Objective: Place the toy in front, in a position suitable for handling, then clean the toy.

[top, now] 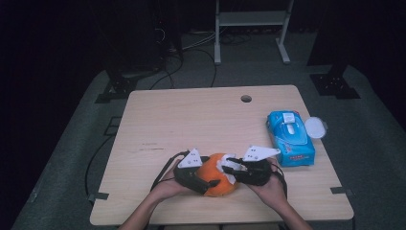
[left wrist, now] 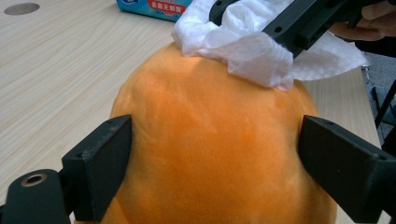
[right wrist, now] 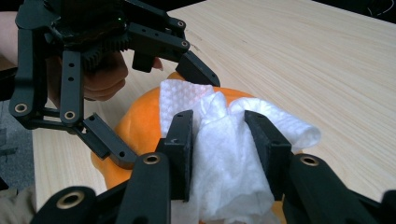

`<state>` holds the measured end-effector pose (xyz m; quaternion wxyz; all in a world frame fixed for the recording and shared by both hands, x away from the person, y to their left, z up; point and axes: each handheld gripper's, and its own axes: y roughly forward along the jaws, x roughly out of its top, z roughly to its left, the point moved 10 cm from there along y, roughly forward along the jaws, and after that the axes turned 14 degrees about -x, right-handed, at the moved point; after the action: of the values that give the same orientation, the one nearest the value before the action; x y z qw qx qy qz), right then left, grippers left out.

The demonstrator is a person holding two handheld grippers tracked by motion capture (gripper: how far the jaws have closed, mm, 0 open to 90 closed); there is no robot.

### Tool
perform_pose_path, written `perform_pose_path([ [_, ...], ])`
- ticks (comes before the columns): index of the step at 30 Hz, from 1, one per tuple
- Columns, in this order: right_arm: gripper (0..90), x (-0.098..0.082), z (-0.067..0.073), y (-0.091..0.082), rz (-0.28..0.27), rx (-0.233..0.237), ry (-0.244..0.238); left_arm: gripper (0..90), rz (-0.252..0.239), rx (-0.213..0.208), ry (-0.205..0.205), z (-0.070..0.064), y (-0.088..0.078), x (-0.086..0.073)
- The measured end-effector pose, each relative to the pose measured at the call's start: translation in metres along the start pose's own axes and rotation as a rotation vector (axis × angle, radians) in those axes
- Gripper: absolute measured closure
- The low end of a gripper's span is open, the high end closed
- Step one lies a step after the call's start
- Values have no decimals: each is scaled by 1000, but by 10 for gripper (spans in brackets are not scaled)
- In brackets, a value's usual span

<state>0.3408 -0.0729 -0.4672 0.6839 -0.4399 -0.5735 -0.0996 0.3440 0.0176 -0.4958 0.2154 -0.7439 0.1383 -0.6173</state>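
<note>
near the bench's (top: 158, 120) front edge, the left hand-held gripper (top: 203, 178) clamps the orange plush ball (left wrist: 210, 149) while the right hand-held gripper (right wrist: 219, 144) pinches a white tissue (right wrist: 224, 163) against it; hard wiping could squirt the soft ball free.

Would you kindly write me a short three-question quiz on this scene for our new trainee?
1. True or false: the left gripper has its jaws on either side of the orange plush.
2. What does the right gripper hold? A) a sponge B) a white wipe C) a lid
3. Fill in: the blue wipe pack lies on the table to the ____ of the plush in the high view.

Key
1. True; both jaws press its sides.
2. B; the wipe is bunched between the jaws and rests on top of the plush.
3. right
</note>
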Motion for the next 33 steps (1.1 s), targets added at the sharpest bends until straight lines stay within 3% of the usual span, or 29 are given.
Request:
perform_pose_path([
  [15, 636, 0, 2, 0, 2, -8, -11, 107, 4, 2, 1, -1, 0, 0],
  [19, 768, 1, 0, -1, 25, -19, -23, 115, -1, 0, 2, 1, -3, -2],
  [25, 796, -2, -4, -3, 37, -29, -19, 120, -1, -15, 12, 0, -10, 4],
  [27, 798, -4, -7, -6, 40, -43, -13, 149, -7, -37, 34, -3, -18, 8],
  [30, 802, -7, -12, -9, 43, -44, 9, 264, -12, -28, 39, 0, -21, 6],
  [33, 807, -7, -12, -11, 45, -49, 10, 306, 0, -13, 45, 2, -17, 3],
])
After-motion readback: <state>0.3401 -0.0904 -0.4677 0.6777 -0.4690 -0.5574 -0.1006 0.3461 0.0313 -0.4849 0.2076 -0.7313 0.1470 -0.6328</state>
